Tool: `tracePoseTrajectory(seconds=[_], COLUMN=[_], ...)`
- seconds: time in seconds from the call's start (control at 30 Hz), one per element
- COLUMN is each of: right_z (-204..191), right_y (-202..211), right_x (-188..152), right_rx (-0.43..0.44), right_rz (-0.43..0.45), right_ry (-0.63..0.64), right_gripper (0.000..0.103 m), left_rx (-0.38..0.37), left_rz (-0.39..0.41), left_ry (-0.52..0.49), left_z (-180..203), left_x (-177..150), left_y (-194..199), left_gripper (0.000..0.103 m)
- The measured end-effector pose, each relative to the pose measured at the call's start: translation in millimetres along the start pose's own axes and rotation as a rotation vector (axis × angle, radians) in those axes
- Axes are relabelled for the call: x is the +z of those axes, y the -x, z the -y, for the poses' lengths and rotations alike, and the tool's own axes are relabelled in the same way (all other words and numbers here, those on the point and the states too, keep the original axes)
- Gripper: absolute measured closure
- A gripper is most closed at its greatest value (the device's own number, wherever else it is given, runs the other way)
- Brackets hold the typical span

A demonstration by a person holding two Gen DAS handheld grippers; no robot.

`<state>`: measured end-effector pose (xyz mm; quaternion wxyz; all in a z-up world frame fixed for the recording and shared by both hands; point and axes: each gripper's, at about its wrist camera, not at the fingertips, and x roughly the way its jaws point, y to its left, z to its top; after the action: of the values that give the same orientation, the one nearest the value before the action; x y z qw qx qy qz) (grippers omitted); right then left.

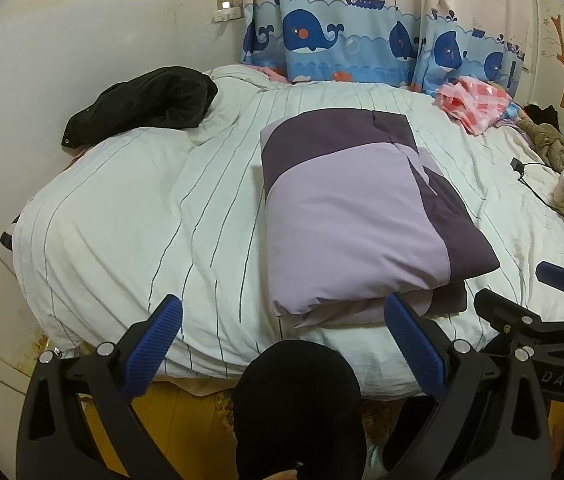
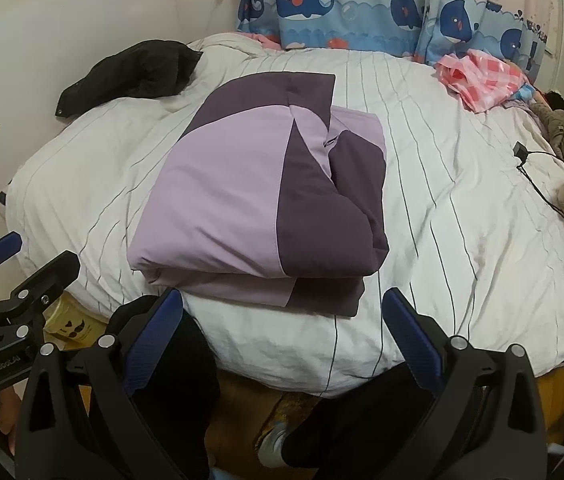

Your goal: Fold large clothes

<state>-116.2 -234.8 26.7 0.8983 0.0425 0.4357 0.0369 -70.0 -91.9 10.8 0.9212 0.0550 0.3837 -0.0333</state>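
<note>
Pale walls with small cartoon prints close in the room, and a whale curtain (image 1: 362,40) hangs behind the bed (image 1: 141,208), which fills most of both views under a white quilt with thin dark stripes. On the quilt, toward the near edge, lies the jacket (image 2: 249,200), a large two-tone purple garment folded into a thick rectangular bundle, light lilac on the left and dark purple on the right, with a lower layer sticking out at the front. Neither gripper touches it. At the far left of the bed a black garment (image 1: 145,104) lies crumpled against the wall. A pink checked cloth (image 2: 482,76) sits at the far right below the curtain, with more bunched clothes at the right edge of the bed. A black cable (image 2: 530,164) with a small plug trails across the quilt on the right. The left gripper (image 1: 282,344) hangs just off the near edge of the bed, its blue-padded jaws spread wide with nothing between them. The right gripper (image 2: 282,340) is beside it, also short of the jacket, jaws likewise wide apart and holding nothing. Below the grippers, dark trouser legs and a light shoe (image 2: 271,446) show above the wooden floor (image 1: 185,420).
</note>
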Motion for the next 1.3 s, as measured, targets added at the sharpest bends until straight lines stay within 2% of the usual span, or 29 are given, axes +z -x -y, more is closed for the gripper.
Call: tracePoseTrajectory(seconds=[0.6, 0.77, 1.3], right_z=[-3.7, -2.5, -1.4], right_y=[-0.2, -1.9, -2.6], right_x=[-1.0, -3.0, -4.2], right_rx=[0.002, 0.007, 0.008], right_rz=[-0.006, -0.012, -0.014], right_ry=[-0.003, -0.001, 0.003], right_gripper=[0.007, 0.007, 0.007], left_rx=[-0.003, 0.019, 0.001], left_rz=[-0.006, -0.027, -0.025], left_ry=[0.0, -0.015, -0.002], left_z=[0.5, 2.7, -0.3], left_x=[-3.7, -4.4, -1.6], left_y=[0.3, -1.2, -1.7], left_gripper=[0.006, 0.006, 0.006])
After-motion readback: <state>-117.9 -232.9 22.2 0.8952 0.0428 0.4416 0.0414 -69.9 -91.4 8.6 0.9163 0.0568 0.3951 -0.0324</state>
